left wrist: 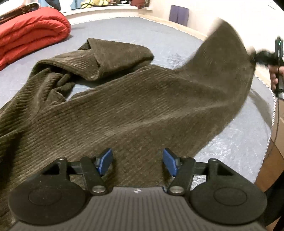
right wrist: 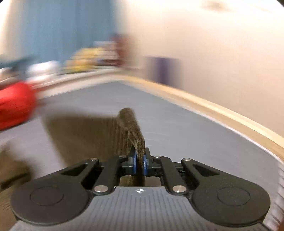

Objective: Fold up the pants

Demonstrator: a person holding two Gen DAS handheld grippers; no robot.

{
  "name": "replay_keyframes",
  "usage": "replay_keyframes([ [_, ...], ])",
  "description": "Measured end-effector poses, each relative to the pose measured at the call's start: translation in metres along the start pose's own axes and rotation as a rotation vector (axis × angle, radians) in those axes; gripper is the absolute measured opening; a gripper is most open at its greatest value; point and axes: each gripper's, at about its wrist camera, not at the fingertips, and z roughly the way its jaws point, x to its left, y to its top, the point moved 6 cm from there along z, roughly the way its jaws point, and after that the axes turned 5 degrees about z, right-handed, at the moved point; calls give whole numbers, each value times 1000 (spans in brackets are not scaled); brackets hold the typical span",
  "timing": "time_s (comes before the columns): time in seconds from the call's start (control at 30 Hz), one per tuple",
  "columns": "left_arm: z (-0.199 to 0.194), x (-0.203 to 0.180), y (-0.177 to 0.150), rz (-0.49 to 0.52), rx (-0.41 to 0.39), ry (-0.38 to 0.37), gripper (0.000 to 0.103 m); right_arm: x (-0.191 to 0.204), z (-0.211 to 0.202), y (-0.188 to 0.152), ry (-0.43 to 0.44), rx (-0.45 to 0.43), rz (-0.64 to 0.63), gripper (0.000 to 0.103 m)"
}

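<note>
Dark olive corduroy pants (left wrist: 134, 110) lie spread over a blue-grey mat, one leg bunched at the upper left, the other leg lifted at the upper right. My left gripper (left wrist: 137, 161) is open, its blue pads just above the near part of the pants, holding nothing. My right gripper (right wrist: 139, 162) is shut on a fold of the pants (right wrist: 132, 128) and holds that end up off the mat; it also shows in the left wrist view (left wrist: 262, 57) at the far right. The right wrist view is blurred.
A folded red quilt (left wrist: 30, 33) lies at the mat's far left. The blue-grey mat (left wrist: 236, 142) has a wooden border (right wrist: 221, 110) along the right, with a wall behind. A purple item (left wrist: 179, 15) leans on the far wall.
</note>
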Motion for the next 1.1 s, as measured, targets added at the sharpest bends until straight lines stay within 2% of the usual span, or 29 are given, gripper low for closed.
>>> replay_keyframes([
  [0.07,4,-7,-6,31,23,-22,69,-48,30,-18,-51,159,197,7],
  [0.1,7,-11,-9,56,36,-28,69,-62,43,-30,-66,228,256,7],
  [0.17,11,-17,-15,103,47,-27,69,-64,57,-48,-51,290,269,8],
  [0.2,14,-19,-17,120,54,-32,69,-60,61,-51,-30,297,259,12],
  [0.23,16,-21,-20,129,65,-47,69,-57,61,-50,-34,284,248,12],
  [0.3,21,-25,-27,156,90,-89,72,-50,65,-47,-17,285,264,36],
  [0.33,21,-28,-30,190,81,-79,72,-48,64,-50,-17,286,281,40],
  [0.4,23,-31,-34,240,66,-57,73,-55,62,-48,-21,287,292,41],
  [0.47,24,-29,-35,242,48,-45,73,-67,60,-47,-27,276,290,41],
  [0.53,24,-28,-35,236,38,-35,61,-79,53,-46,-29,266,287,36],
  [0.57,24,-26,-35,239,34,-27,56,-85,50,-48,-27,258,282,15],
  [0.6,23,-25,-34,245,32,-25,39,-87,47,-46,-14,243,287,7],
  [0.63,22,-23,-32,252,34,-31,15,-89,44,-41,3,220,305,7],
  [0.7,13,-21,-27,253,34,-55,12,-94,31,-28,15,157,334,6],
  [0.77,-1,-18,-21,240,30,-115,11,-97,14,-13,5,86,348,6],
  [0.83,-16,-23,-20,265,43,-213,11,-104,6,-11,-69,63,355,6],
  [0.93,-19,-29,-35,331,117,-266,11,-120,26,-33,-188,217,376,7],
  [0.97,-14,-29,-42,322,157,-279,13,-128,28,-40,-221,237,423,16],
  [1.03,-13,-25,-41,286,143,-269,25,-131,23,-37,-257,198,440,21],
  [1.07,-18,-21,-36,256,115,-274,30,-126,18,-31,-257,154,425,26],
  [1.1,-25,-15,-28,215,73,-285,40,-119,13,-23,-245,104,400,36],
])
